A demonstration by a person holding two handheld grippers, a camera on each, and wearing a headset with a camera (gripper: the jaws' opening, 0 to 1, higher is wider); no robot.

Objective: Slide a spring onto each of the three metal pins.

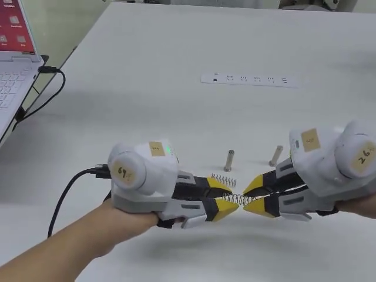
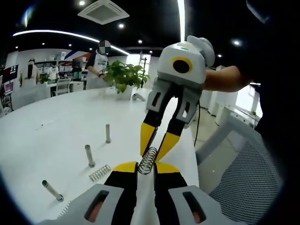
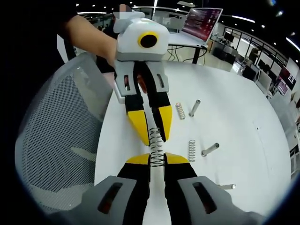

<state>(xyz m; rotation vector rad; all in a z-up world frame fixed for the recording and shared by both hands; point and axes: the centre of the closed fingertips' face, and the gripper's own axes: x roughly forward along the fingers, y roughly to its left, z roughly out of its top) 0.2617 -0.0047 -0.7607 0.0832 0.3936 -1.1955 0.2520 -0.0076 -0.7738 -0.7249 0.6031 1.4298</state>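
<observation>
Left gripper, right gripper: jaws clamped on one spring near table edge; room beyond.

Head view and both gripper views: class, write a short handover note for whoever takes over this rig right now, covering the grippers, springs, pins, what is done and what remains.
Grippers: left gripper and right gripper are each shut on one end of the held spring, which spans the gap between them.
Things: two loose springs lie on the white table near the three metal pins.
Done: no pin carries a spring yet.
Left: slide the held spring onto a pin, then the loose springs onto the other two.
</observation>
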